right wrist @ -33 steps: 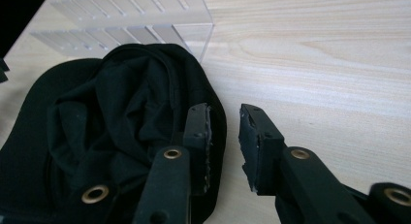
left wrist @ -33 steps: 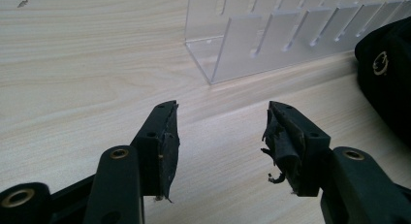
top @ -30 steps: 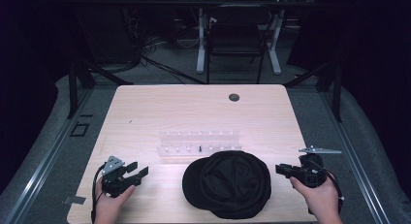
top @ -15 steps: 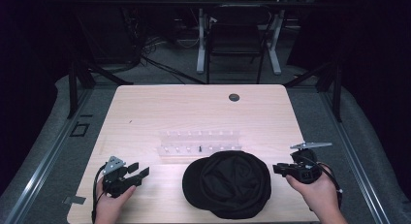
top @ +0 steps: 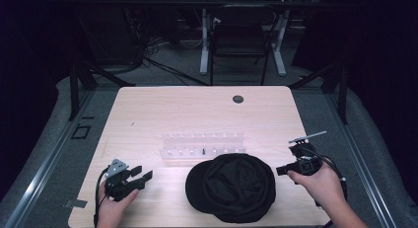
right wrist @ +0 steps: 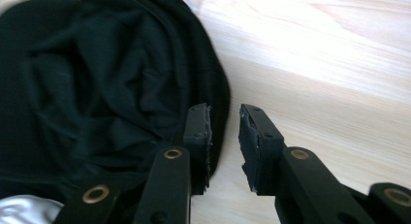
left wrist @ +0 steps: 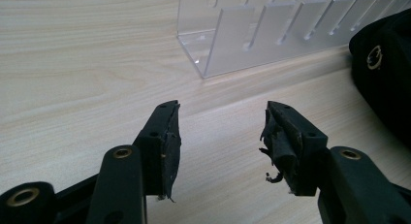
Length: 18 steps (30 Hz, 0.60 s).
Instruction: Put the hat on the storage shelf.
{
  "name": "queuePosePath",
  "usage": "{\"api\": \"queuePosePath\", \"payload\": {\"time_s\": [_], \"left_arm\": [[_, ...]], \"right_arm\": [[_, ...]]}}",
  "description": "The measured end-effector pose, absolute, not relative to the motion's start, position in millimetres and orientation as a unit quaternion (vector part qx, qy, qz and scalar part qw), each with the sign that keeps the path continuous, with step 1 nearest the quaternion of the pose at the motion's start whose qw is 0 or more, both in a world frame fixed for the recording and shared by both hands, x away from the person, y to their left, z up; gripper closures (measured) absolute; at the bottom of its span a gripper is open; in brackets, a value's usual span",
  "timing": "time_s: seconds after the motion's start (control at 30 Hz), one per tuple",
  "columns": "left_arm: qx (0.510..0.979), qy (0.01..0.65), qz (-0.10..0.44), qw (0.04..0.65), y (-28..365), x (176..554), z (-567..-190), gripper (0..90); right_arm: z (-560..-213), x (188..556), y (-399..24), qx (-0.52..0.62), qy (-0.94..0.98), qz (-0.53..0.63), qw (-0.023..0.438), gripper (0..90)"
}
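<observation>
**Black cap between two idle grippers**

High view: black cap (top: 231,187) lies lower centre, clear rack (top: 203,145) just above it.

Left gripper view: left gripper (left wrist: 220,136) spread, empty, rack upper right.

Right gripper view: right gripper (right wrist: 225,136), jaws just opening, narrowly parted, empty, at the cap's edge.

From my station I see the pale wooden desk (top: 162,109), its far half bare apart from a small dark round grommet (top: 238,98) near the back edge. A clear acrylic rack (top: 203,145) with a row of upright dividers sits across the middle of the desk; one small dark piece stands in it. Beyond the desk stands a dark chair (top: 237,43) between white legs of another table (top: 204,45). Cables (top: 153,50) trail across the grey floor, and a black stand (top: 81,75) rises at the left.
</observation>
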<state>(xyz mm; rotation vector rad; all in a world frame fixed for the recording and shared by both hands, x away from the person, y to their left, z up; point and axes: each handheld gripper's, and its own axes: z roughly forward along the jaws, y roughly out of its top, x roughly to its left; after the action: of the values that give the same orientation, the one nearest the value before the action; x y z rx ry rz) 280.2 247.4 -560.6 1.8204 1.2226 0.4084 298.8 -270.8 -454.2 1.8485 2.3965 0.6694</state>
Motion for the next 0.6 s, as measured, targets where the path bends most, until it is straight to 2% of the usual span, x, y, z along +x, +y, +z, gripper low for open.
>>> {"api": "queuePosePath", "payload": {"time_s": [0.3,0.6], "left_arm": [[0.737,0.491,0.162,0.436,246,281,-561,47.5],[0.738,0.489,0.160,0.436,245,281,-563,47.3]], "right_arm": [[-458,307,-264,0.604,0.775,0.186,0.006,72.9],[-466,318,-257,0.612,0.773,0.165,-0.029,72.5]]}}
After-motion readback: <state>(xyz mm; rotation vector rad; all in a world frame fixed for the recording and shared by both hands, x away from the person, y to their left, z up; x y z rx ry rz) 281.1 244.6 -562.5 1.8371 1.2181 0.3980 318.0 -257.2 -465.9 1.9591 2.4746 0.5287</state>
